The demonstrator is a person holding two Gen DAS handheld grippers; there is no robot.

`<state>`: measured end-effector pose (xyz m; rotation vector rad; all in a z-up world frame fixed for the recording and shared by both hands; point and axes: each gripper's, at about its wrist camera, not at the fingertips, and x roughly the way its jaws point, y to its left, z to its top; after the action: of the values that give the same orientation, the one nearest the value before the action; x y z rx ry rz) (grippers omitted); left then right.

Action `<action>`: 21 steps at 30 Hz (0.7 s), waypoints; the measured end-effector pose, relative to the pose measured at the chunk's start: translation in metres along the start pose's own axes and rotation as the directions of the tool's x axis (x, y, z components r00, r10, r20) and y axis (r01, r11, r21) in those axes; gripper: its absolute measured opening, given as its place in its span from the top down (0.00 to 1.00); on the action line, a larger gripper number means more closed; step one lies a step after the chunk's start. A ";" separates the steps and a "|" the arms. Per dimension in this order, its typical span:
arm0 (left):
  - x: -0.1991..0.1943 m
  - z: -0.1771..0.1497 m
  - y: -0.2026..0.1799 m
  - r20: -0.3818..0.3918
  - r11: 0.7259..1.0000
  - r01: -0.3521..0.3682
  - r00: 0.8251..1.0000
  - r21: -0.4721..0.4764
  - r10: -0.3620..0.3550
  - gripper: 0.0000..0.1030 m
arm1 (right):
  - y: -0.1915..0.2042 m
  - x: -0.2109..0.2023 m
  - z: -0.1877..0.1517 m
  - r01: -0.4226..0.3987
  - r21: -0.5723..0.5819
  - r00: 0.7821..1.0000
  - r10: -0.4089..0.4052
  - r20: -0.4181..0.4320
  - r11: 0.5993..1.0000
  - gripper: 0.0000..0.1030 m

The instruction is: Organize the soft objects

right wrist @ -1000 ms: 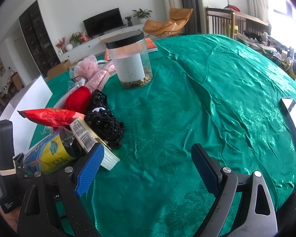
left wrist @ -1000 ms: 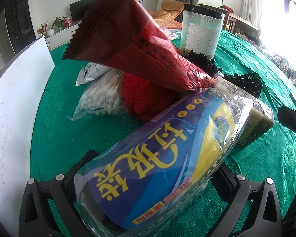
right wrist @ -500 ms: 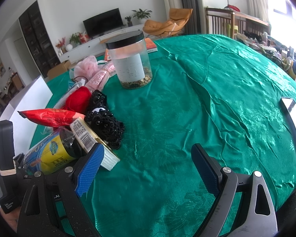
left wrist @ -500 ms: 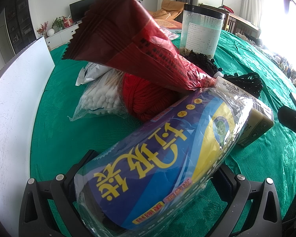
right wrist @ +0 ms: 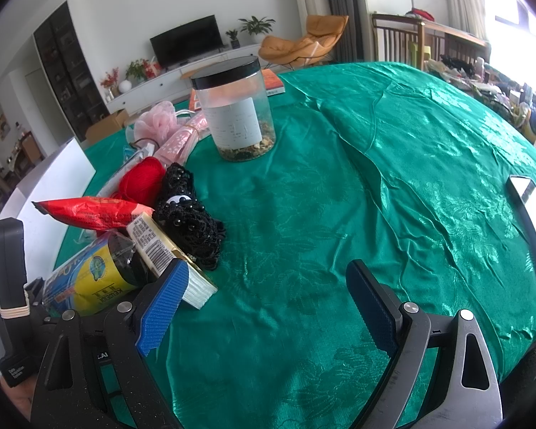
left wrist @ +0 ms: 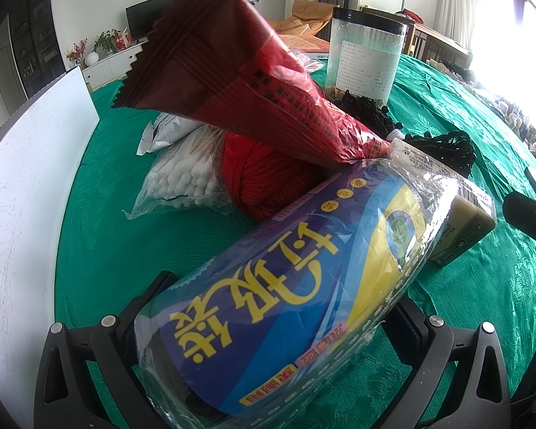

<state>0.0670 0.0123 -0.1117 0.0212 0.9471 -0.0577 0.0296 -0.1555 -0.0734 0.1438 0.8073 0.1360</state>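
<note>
While clamped crosswise, blue roll (left wrist: 296, 286) fills left hand-held gripper (left wrist: 268, 343).

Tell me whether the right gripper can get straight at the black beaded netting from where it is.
Probably yes. The right gripper is open and holds nothing, and the black beaded netting lies ahead to its left, its near side exposed on the green cloth; only the barcoded pack crowds it.

From my left wrist view, the blue roll (left wrist: 296, 286) fills the lower centre and hides my left gripper's fingertips, so I cannot read its grip. The red yarn (left wrist: 264, 175) sits half behind the red packet (left wrist: 253, 82). The jar label (left wrist: 366, 66) is too small to read.
</note>
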 end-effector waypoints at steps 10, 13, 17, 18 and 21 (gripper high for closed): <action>-0.017 -0.017 0.007 -0.052 1.000 0.009 0.999 -0.012 -0.010 0.00 | -0.008 -0.003 -0.001 -0.023 0.057 1.000 0.023 -0.001 0.998 0.11; -0.029 -0.026 0.017 -0.055 0.998 0.046 0.997 -0.035 -0.048 0.00 | -0.015 -0.002 -0.001 -0.034 0.093 0.999 0.035 -0.008 0.995 0.11; -0.047 -0.028 0.031 -0.027 0.992 0.097 0.995 -0.084 -0.099 0.00 | -0.012 -0.001 -0.002 -0.039 0.095 0.999 0.041 -0.020 0.995 0.11; -0.052 -0.027 0.033 -0.016 0.990 0.107 0.994 -0.087 -0.109 0.00 | -0.010 -0.001 -0.002 -0.042 0.090 0.999 0.044 -0.019 0.995 0.11; -0.061 -0.018 0.027 0.013 0.992 0.120 0.993 -0.036 -0.119 0.00 | -0.004 -0.001 -0.002 -0.073 0.066 0.997 0.076 -0.029 0.995 0.11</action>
<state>0.0186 0.0428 -0.0723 -0.0696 0.9377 -0.1512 0.0276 -0.1590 -0.0752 0.2337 0.8388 0.1830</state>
